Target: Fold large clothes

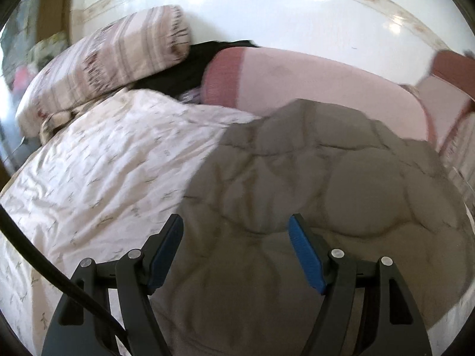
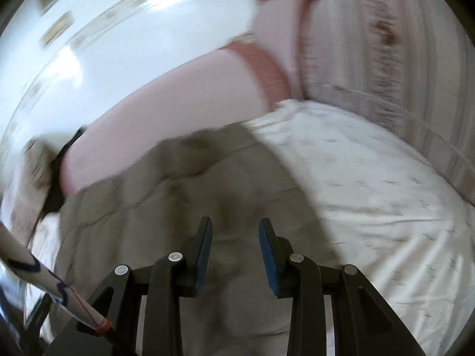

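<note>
A bed fills both views, spread with a pale, crinkled bedsheet [image 1: 98, 172] printed with small sprigs, and on it lies the grey quilted garment [image 1: 311, 178], puffy and stitched in rounded panels, its far edge reaching toward a long pink bolster [image 1: 311, 80] with a darker rose band at its end. Left of the bolster, a striped pillow [image 1: 109, 59] leans on a heap of black cloth [image 1: 190, 68], against a glossy white wall [image 1: 267, 14] with a faint patterned border (the light glares off it in patches). The left tool [image 1: 236, 238] hovers over the near part of the garment with its blue-padded jaws standing wide and nothing between them. The right tool [image 2: 235, 237], seen in a blurred frame, hangs above the same grey garment with its jaws narrower, apart and empty. A black cable [image 1: 35, 255] crosses the lower left corner of the left wrist view.
</note>
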